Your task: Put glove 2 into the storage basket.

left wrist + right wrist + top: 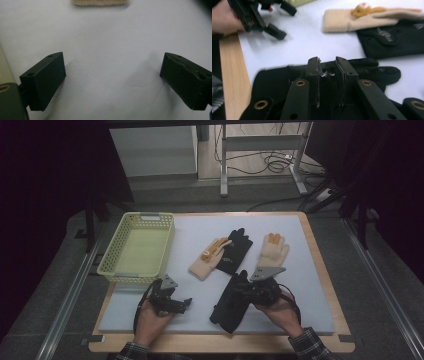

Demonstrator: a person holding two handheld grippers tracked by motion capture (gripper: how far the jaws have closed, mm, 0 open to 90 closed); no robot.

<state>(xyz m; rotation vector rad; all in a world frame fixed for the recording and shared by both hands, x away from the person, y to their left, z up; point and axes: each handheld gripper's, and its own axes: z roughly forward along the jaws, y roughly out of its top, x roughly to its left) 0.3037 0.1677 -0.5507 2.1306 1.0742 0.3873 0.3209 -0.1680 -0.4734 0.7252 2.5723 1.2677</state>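
Sorting gloves off a pale mat (200, 227), by the look of it, with a yellow basket (111, 266) waiting at the mat's left edge as the likely place for them; working now on the nearer black glove (231, 304), which lies slantwise near the front edge, right of the middle, cuff toward the front; poised directly over its upper part with the right gripper (246, 292), jaws parted only by a narrow gap and, in the right gripper view, no cloth seen pinched between them, so judged lined up for a nip at a fold rather than gripping; kept idle near the front-left corner with the left gripper (186, 302), jaws spread wide over bare mat, grasping nothing, probably held clear so as not to crowd the other hand; left farther back, toward the middle: a beige glove (209, 258) overlapped by a second black glove (235, 251), and another beige glove (273, 251) apart toward the right edge.
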